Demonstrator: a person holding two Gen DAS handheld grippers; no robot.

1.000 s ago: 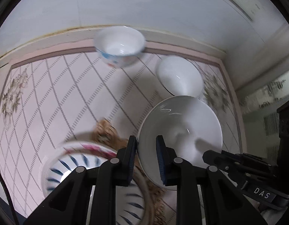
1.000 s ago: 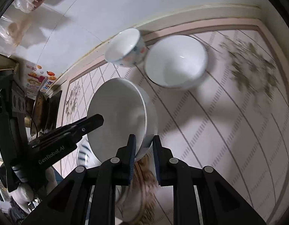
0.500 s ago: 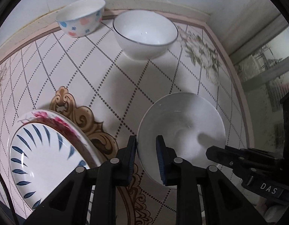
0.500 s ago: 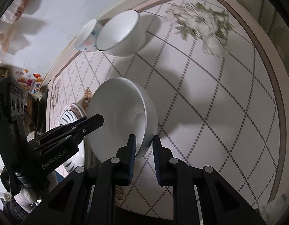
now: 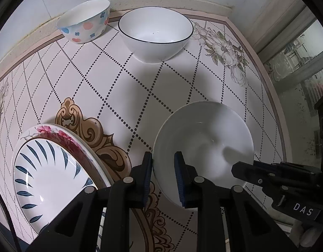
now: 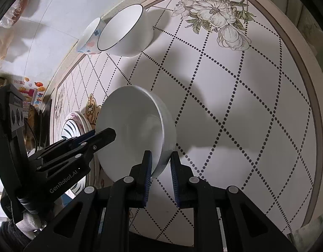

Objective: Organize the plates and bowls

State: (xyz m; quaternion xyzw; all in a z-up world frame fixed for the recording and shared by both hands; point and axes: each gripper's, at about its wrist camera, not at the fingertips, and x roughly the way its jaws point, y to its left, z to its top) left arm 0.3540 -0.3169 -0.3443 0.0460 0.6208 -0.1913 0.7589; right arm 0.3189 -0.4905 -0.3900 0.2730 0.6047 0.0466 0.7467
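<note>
Risk: plain white ceramic bowl (image 5: 203, 145) is pinched at opposite rim spots by left gripper (image 5: 163, 176) & right gripper (image 6: 160, 173), held above patterned table (image 5: 123, 84). Uneven pull could slip it onto blue-leaf plate (image 5: 50, 178), left of tongs.

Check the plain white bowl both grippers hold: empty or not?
Empty. The left wrist view shows the plain white bowl's bare glossy inside, only a hand-held gripper's shadow in it.
</note>
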